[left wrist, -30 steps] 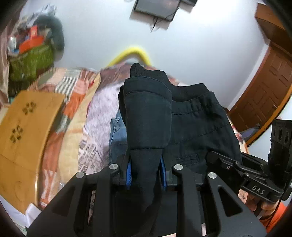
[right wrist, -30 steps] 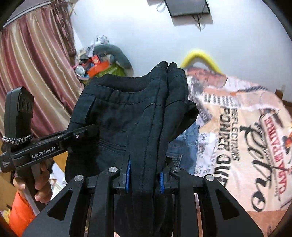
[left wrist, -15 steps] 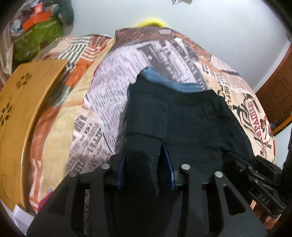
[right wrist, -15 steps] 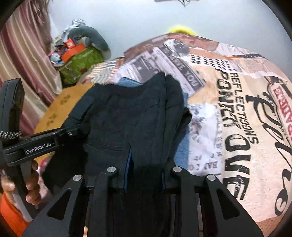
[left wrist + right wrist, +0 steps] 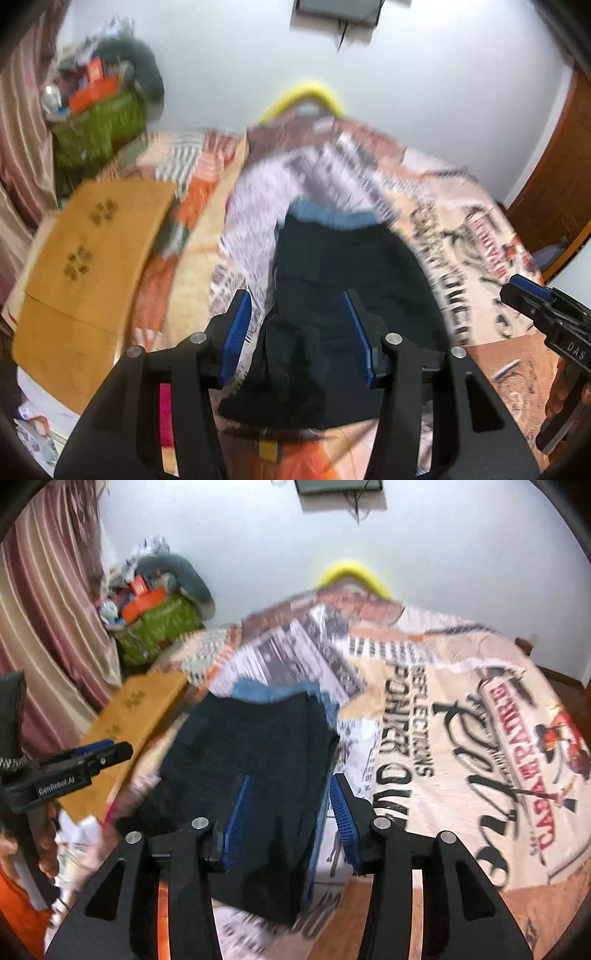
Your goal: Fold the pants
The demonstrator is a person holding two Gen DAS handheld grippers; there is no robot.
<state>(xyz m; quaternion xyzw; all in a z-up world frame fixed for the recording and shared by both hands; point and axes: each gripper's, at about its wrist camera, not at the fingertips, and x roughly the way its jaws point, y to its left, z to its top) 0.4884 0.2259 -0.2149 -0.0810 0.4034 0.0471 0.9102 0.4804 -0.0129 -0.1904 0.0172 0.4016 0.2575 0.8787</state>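
Note:
The dark folded pants [image 5: 343, 295] lie flat on the printed bedspread [image 5: 461, 236], on top of a folded pair of blue jeans [image 5: 325, 216] whose far edge sticks out. My left gripper [image 5: 299, 321] is open and empty just above the pants' near edge. My right gripper [image 5: 290, 801] is open and empty over the pants [image 5: 255, 760], near their right edge; the jeans [image 5: 269, 692] show beyond them. Each gripper also shows at the side of the other's view: the right one [image 5: 524, 291] and the left one [image 5: 99, 753]. Both views are motion-blurred.
A wooden board [image 5: 85, 266] lies at the bed's left edge. A green bag of clutter [image 5: 159, 627] stands by the striped curtain [image 5: 44, 609]. A yellow curved object [image 5: 351, 572] is at the bed's far end. A wooden door [image 5: 554, 177] is at the right.
Both grippers, shut on the lifted dark pants a second ago, lowered them onto the jeans, opened and drew back. The pants now lie flat on the bed.

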